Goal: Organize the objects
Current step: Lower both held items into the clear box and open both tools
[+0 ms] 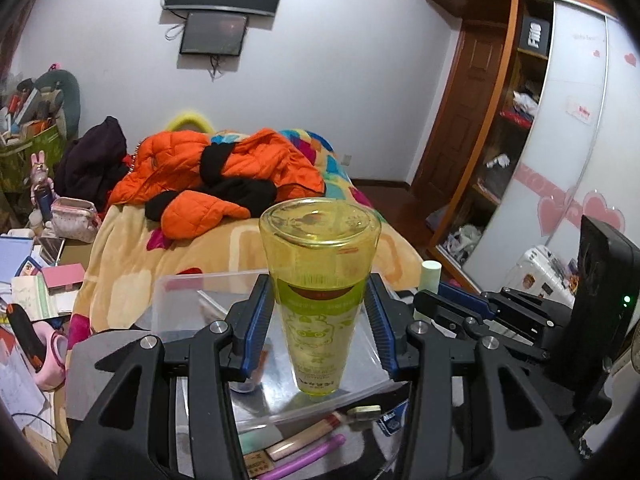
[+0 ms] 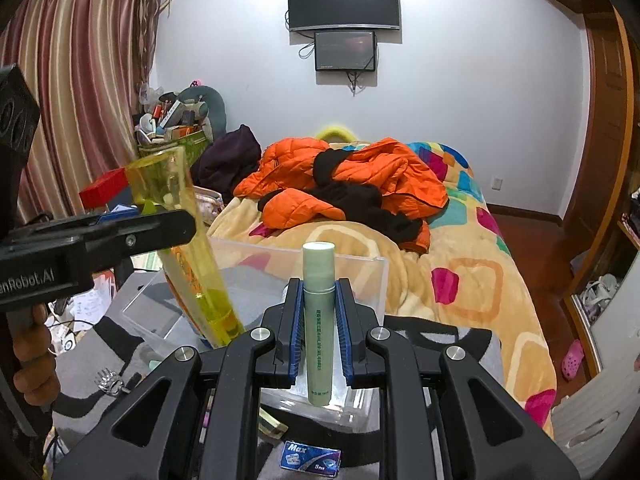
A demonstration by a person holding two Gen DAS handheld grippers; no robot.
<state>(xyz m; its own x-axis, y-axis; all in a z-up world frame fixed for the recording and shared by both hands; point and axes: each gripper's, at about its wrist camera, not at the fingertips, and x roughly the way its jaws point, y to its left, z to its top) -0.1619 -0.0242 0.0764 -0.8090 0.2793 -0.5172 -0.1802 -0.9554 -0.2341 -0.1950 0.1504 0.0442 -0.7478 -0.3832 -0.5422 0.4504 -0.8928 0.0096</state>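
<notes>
My left gripper [image 1: 320, 320] is shut on a tall yellow-green see-through tube [image 1: 318, 304], held upright with its wide flat end up, above a clear plastic box [image 1: 192, 296]. From the right wrist view the same yellow tube [image 2: 188, 248] leans over the clear box [image 2: 360, 272], with the left gripper's finger across it. My right gripper [image 2: 319, 330] is shut on a slim pale green tube [image 2: 319, 320], upright over the box's near edge. Its cap [image 1: 431, 270] also shows behind the left gripper's right finger.
The box rests on a grey-and-black cloth. In front of it lie pens [image 1: 308, 452], a small blue "Max" packet [image 2: 310, 460] and a silver hair claw [image 2: 108, 380]. A bed with an orange jacket [image 2: 344, 188] lies behind. Papers and a pouch [image 1: 74, 220] clutter the left.
</notes>
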